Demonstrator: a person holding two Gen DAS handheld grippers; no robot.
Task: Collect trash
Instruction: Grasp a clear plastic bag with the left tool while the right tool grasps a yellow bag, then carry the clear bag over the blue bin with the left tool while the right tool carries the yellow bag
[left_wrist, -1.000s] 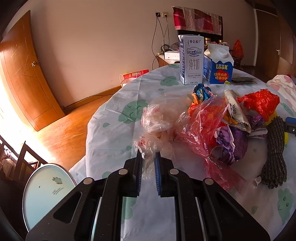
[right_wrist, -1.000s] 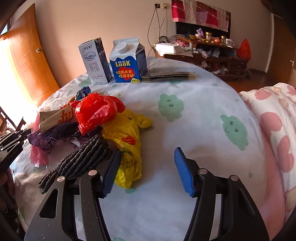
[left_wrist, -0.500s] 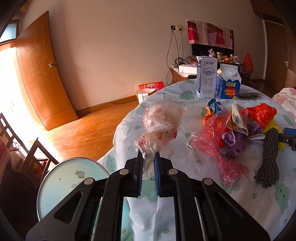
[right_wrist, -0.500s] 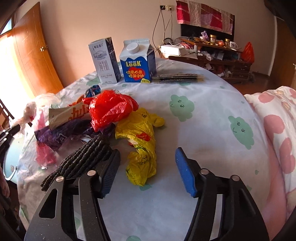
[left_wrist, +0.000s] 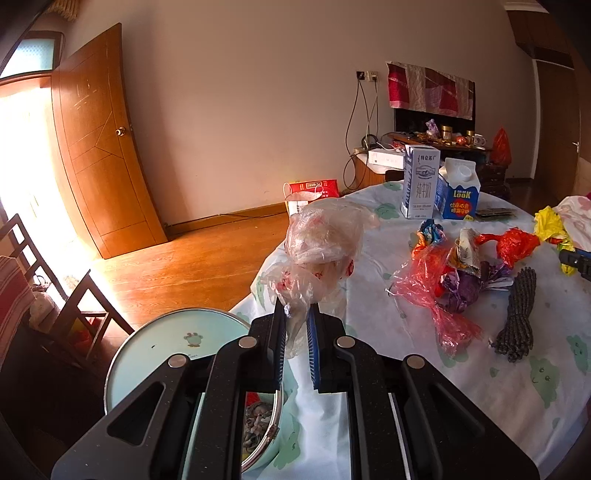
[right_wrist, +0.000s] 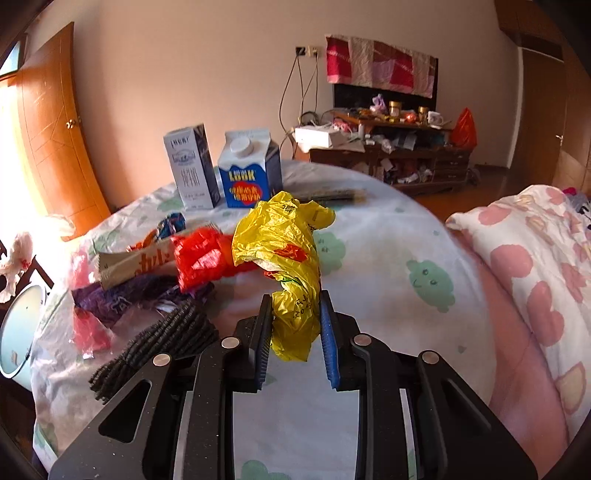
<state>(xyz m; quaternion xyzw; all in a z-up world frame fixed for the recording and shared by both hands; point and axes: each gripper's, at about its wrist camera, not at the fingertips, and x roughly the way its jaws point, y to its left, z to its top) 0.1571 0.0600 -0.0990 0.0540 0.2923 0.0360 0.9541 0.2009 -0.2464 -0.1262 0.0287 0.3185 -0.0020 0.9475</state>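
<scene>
The left tool (left_wrist: 296, 321) is clenched on a clear plastic bag (left_wrist: 325, 240), lifted off the table (left_wrist: 480, 387) above a pale round bin (left_wrist: 159, 343) at seven o'clock of the bag. The right tool (right_wrist: 295, 325), whose jaws have just been closing, grasps a yellow plastic bag (right_wrist: 280, 251); red wrappers (right_wrist: 199, 258) lie at nine o'clock of it, two cartons (right_wrist: 221, 166) at twelve.
</scene>
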